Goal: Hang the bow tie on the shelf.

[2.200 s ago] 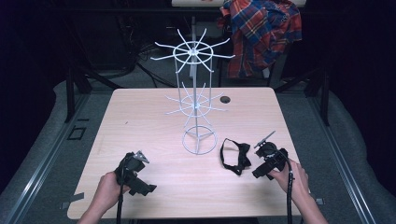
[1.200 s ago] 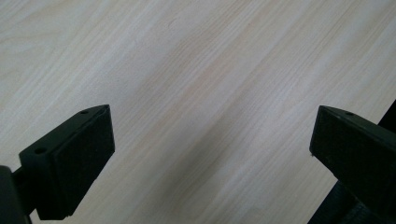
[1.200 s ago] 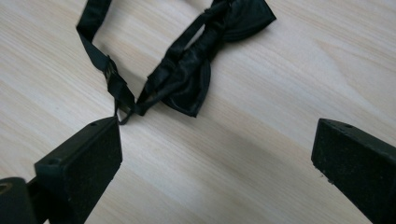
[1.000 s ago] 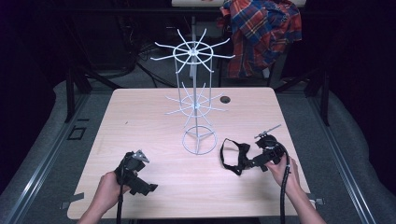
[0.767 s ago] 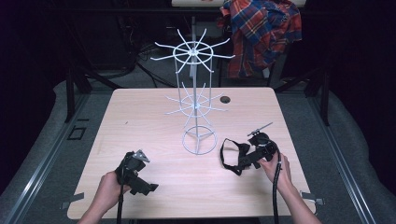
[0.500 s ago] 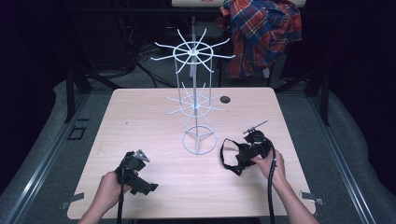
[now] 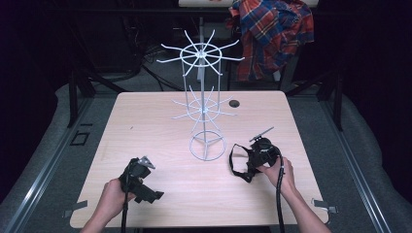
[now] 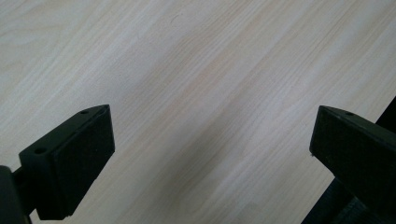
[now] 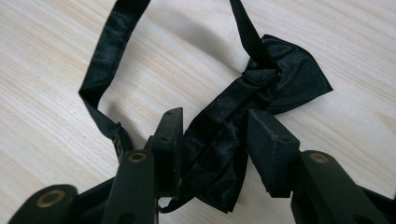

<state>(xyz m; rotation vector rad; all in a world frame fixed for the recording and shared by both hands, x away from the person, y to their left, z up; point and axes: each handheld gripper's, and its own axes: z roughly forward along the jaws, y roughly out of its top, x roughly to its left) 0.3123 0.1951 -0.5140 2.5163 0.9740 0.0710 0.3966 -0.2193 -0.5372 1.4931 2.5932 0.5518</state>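
Bow tie (image 9: 243, 126) lies flat, bow diagonal, between right gripper (image 9: 212, 140) fingers.

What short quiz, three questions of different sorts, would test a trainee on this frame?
1. True or false: the left gripper has something between its jaws.
2. What black thing lies between the right gripper jaws?
3. The white wire stand is: A) lying flat, B) upright mid-table, C) held by a hand.

Key:
1. False; jaws wide apart over the bare table.
2. The black bow tie; the jaws have just been closing on one wing.
3. B.
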